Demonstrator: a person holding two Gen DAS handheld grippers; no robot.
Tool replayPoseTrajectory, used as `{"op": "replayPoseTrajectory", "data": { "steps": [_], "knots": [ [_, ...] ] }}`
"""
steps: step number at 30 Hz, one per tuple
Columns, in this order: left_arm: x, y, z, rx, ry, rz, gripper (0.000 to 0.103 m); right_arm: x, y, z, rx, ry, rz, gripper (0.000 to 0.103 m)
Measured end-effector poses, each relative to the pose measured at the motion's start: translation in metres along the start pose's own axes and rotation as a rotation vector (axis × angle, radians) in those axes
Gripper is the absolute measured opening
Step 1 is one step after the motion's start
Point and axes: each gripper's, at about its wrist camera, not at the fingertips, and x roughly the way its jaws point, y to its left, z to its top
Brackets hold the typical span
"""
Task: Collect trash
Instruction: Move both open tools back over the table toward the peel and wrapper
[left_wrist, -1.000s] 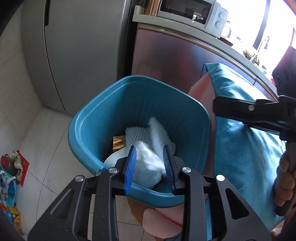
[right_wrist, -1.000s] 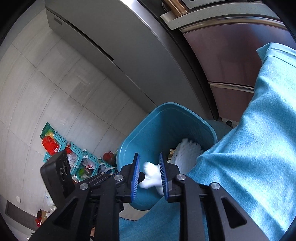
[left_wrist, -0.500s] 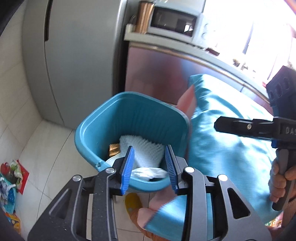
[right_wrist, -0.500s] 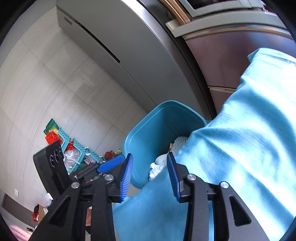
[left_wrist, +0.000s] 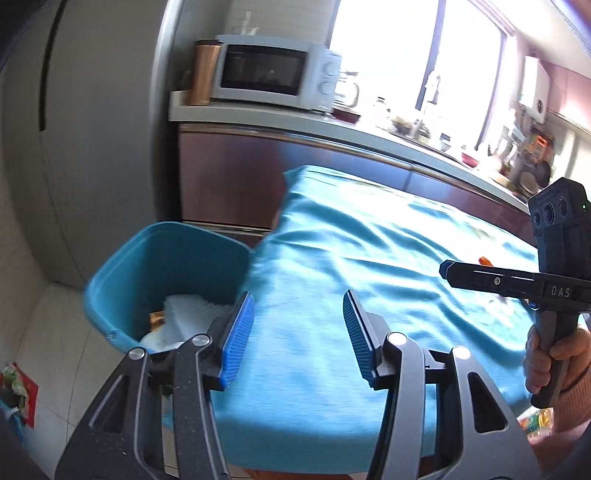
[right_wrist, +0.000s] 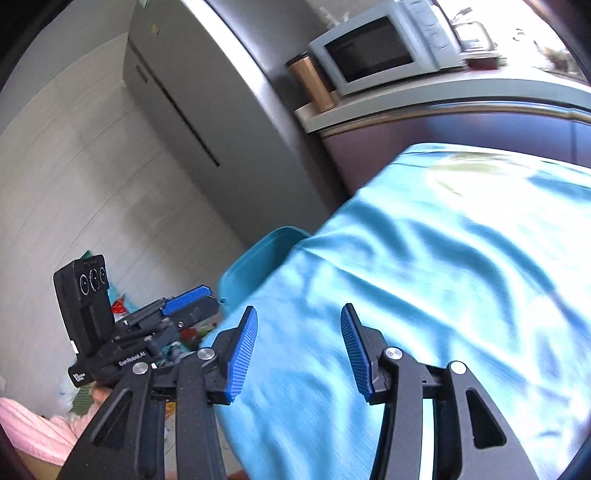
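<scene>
A table covered by a rumpled teal cloth (left_wrist: 369, 258) fills the near right of both views; its corner overhangs a teal bin (left_wrist: 162, 258) that stands on the pale tiled floor (left_wrist: 48, 332) just beside it. On the cloth, toward the far right, lies a small orange item (left_wrist: 484, 260), too blurred to identify. Inside the bin rest white foam packing (left_wrist: 192, 310) and something white and rounded (left_wrist: 159, 338) beneath it. On the floor at the left edge lie colourful wrappers (left_wrist: 18, 387), well apart from the bin. Behind, a grey countertop (left_wrist: 295, 120) carries a white microwave (left_wrist: 273, 72) and, just beside it, an upright copper tumbler (left_wrist: 201, 72)
</scene>
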Motion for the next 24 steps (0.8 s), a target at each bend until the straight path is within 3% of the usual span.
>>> {"op": "replayPoseTrajectory", "data": {
  "steps": [13,18,24],
  "knots": [
    [0.048,-0.135,-0.006,0.158,0.109,-0.282,0.050,-0.132,-0.084,-0.048,0.170,-0.173,-0.286,0.046],
    [0.068,-0.175,-0.010,0.201,0.162,-0.346,0.049,-0.169,-0.111,-0.053,0.220,-0.237,-0.386,0.046],
    [0.093,-0.212,-0.008,0.221,0.228,-0.413,0.049,-0.203,-0.149,-0.063,0.296,-0.279,-0.439,0.047]
  ]
}}
